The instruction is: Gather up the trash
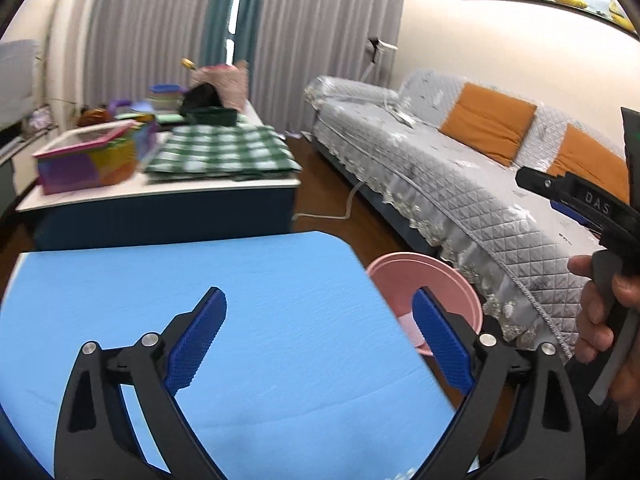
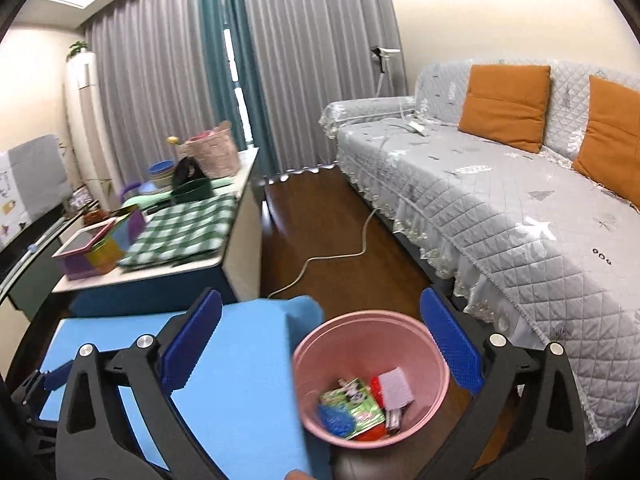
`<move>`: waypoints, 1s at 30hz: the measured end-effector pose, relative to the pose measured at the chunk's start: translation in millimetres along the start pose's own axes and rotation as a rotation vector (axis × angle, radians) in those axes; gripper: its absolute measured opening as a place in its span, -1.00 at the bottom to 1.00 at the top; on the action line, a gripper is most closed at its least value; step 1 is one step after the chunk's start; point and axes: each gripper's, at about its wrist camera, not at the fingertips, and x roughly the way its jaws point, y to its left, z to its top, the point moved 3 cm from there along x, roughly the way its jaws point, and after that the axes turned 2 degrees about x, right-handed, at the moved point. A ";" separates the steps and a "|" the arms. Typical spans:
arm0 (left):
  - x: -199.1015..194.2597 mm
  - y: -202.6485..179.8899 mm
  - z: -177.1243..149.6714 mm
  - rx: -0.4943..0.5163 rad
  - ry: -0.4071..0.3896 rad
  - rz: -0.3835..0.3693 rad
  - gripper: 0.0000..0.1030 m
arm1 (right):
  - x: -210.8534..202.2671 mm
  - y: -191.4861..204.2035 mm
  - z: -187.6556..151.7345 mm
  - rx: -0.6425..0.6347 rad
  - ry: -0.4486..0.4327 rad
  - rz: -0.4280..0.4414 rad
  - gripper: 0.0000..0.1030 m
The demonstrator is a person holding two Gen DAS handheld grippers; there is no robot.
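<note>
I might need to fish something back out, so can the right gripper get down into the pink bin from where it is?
Probably yes. The right gripper is open and empty right above the pink bin, whose mouth is uncovered; only loose trash lies inside.

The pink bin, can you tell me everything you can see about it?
The pink bin is a round, smooth bucket, plastic by the look of it, wider at the rim than at the bottom. It stands upright on the brown wood floor, tight beside the blue table and in front of the sofa. Inside lie a green wrapper, a white piece, something red and something blue. Neither gripper touches it.
</note>
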 end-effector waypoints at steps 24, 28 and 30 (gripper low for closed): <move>-75.8 33.3 -95.7 -0.094 0.023 0.219 0.85 | -57.2 70.6 -137.5 -0.191 0.151 0.004 0.90; -68.6 46.8 -96.4 -0.159 0.036 0.253 0.85 | -51.7 76.0 -142.6 -0.212 0.154 0.004 0.90; -63.1 49.8 -97.3 -0.166 0.051 0.267 0.85 | -46.7 76.0 -144.8 -0.215 0.164 -0.001 0.90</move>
